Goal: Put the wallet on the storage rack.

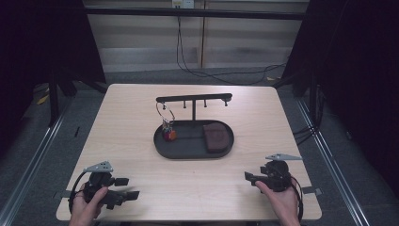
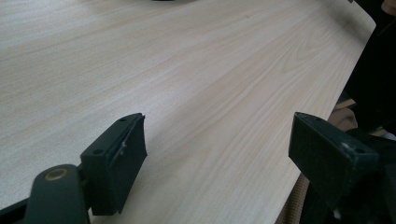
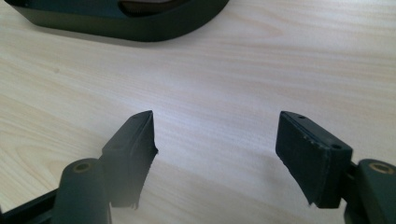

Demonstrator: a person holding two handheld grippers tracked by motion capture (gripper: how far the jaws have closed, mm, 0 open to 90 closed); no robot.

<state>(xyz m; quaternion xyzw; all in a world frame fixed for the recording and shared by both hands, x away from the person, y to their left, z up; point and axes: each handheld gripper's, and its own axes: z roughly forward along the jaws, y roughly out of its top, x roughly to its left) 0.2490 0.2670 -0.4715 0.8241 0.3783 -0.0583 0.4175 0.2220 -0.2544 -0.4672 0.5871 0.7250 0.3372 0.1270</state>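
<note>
A black oval tray (image 1: 162, 147) with a T-shaped hanger bar (image 1: 194, 98) stands mid-table. A key ring with a red charm (image 1: 168, 129) hangs from the bar's left peg, down into the tray. A dark brown wallet (image 1: 215, 137) lies in the tray's right half. My left gripper (image 1: 127, 188) rests at the front left of the table, held by a hand, open, with bare wood between its jaws (image 2: 215, 140). My right gripper (image 1: 248, 177) sits at the front right, also open and empty (image 3: 215, 135). The tray's rim (image 3: 116, 25) shows at the top of the right gripper view.
The light wooden table (image 1: 141, 108) has bare surface around the tray. Its front edge lies just under both hands. Cables (image 1: 197, 70) run across the floor behind the table, and dark curtains flank both sides.
</note>
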